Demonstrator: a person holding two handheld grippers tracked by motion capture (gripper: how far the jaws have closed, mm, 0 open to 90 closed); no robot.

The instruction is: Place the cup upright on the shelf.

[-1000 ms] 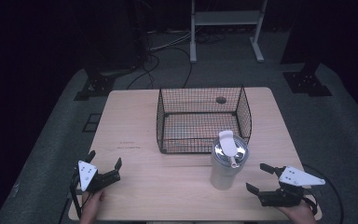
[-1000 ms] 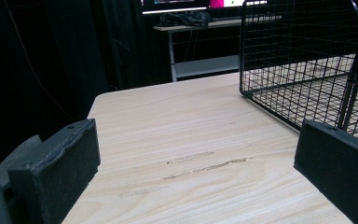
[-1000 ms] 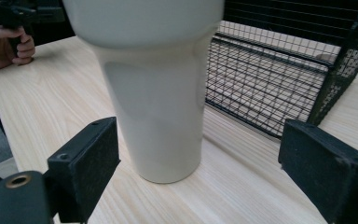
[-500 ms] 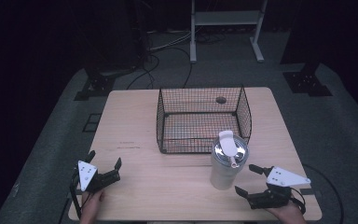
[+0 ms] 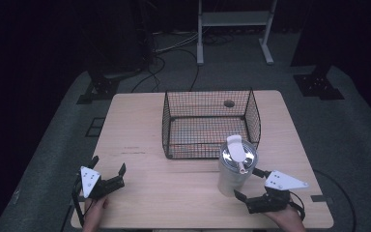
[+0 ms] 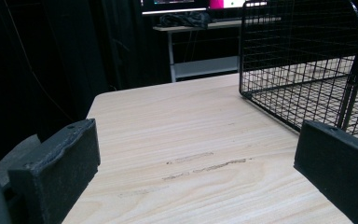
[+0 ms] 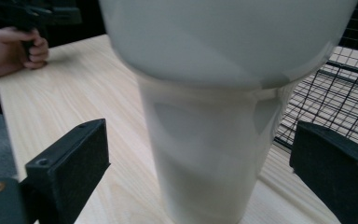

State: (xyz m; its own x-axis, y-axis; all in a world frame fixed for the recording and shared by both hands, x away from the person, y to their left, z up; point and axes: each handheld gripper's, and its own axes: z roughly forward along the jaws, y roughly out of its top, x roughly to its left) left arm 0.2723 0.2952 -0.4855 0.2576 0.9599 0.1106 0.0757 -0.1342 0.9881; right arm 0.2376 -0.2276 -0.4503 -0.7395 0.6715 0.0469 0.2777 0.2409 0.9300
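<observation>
Right hand-held gripper (image 5: 248,184) gapes around the tumbler (image 5: 235,166) (pads clear).

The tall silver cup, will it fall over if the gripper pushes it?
Probably, if pushed high up. The cup stands tall on a base narrower than its top, so it looks tippy. Its smooth, shiny side may slip between the open right gripper jaws, so a low, firm squeeze seems safer.
</observation>
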